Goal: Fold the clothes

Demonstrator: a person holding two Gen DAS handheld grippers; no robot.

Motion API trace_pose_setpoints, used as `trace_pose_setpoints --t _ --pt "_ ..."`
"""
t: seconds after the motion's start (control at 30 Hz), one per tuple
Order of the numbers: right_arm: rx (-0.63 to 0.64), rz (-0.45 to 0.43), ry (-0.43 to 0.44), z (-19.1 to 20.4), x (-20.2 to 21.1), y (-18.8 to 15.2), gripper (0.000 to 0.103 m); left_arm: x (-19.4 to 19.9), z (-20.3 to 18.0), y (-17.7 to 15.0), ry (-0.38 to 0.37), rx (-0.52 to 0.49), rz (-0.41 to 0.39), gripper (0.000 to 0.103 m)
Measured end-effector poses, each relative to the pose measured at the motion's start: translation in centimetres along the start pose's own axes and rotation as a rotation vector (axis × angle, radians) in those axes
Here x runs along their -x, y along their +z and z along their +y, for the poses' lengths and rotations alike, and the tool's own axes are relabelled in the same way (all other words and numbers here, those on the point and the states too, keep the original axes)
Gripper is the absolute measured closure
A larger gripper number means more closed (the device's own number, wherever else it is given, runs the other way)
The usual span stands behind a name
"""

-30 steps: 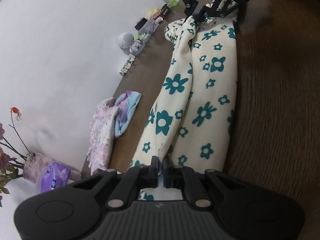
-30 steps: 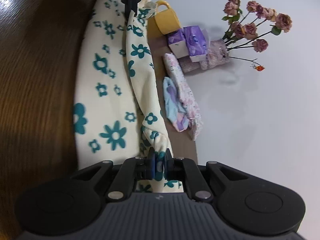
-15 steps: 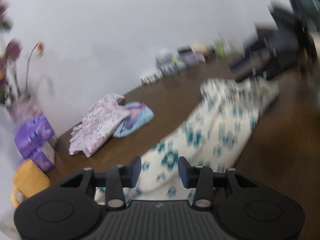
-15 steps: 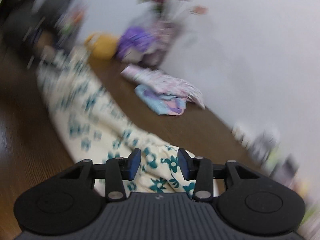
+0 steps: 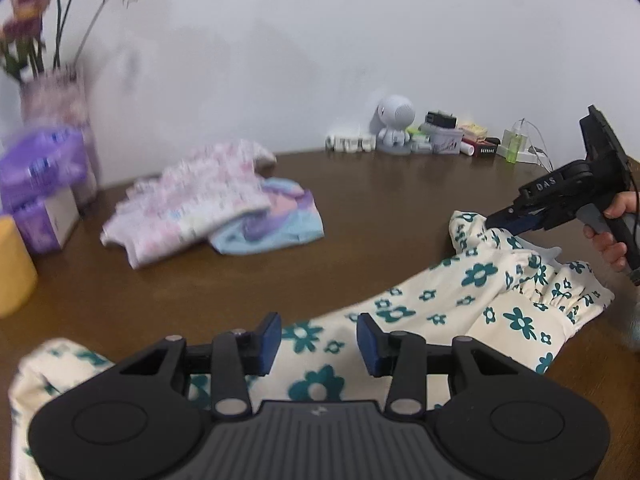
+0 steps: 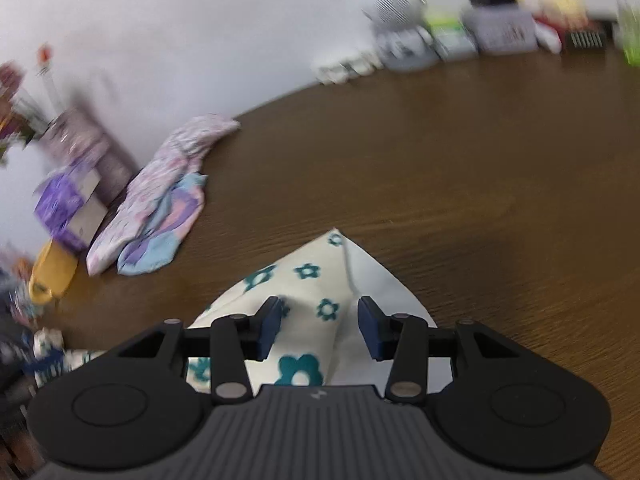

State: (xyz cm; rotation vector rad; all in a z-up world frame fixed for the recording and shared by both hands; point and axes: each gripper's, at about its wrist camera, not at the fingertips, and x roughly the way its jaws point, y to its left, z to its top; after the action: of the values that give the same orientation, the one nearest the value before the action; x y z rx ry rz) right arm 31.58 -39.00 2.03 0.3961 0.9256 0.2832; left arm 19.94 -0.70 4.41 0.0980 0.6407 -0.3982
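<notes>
A cream garment with teal flowers [image 5: 440, 304] lies lengthwise on the brown wooden table [image 5: 360, 216]. My left gripper [image 5: 318, 342] is open just above one end of it, with cloth showing between the blue pads and nothing pinched. In the left wrist view a hand [image 5: 608, 236] holds the right gripper [image 5: 494, 222] over the gathered far end. In the right wrist view, my right gripper [image 6: 319, 330] is open above a pointed corner of the garment [image 6: 316, 276], which rests flat on the wood.
Folded pink floral and blue-purple clothes [image 5: 192, 208] lie near the wall. Purple tissue packs [image 5: 36, 184], a yellow mug [image 5: 12, 268] and a vase of flowers [image 5: 52, 92] stand at the left. A white figurine [image 5: 394, 124] and small items line the back edge.
Both grippers were shut on the garment's ends, holding it stretched between them. Both have since opened and let go, the garment rests on the table, and both cameras have swung level.
</notes>
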Motion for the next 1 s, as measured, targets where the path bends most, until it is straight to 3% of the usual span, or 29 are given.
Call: trace_pose_setpoints --t 0.07,0.1,0.17,0.2,0.53,0.87,1.0 --pt "-0.061 0.004 0.034 -0.6 -0.6 0.1 0.062 -0.7 0.0 -0.5 -0.004 0.013 0.021 0.064" --pt "-0.09 0.0 0.056 -0.9 -0.6 0.0 0.078 -0.9 0.0 -0.7 -0.003 0.017 0.029 0.065" --pt "-0.156 -0.005 0.13 -1.6 -0.3 -0.4 0.099 -1.4 0.0 -1.2 -0.002 0.032 0.047 0.065" --pt "-0.183 -0.012 0.166 -1.9 0.1 -0.8 0.101 -1.5 0.0 -1.4 -0.002 0.044 0.053 0.065" --pt "-0.241 -0.208 0.278 -2.5 6.3 -5.0 0.101 -1.6 0.0 -2.4 0.011 0.063 0.014 0.063" --pt "-0.322 -0.218 0.194 -4.7 5.7 -8.7 0.101 -1.5 -0.1 -3.1 0.022 0.072 -0.021 0.063" --pt "-0.288 -0.236 0.19 -4.0 6.0 -9.9 0.101 -1.5 -0.1 -3.1 0.021 0.077 -0.026 0.063"
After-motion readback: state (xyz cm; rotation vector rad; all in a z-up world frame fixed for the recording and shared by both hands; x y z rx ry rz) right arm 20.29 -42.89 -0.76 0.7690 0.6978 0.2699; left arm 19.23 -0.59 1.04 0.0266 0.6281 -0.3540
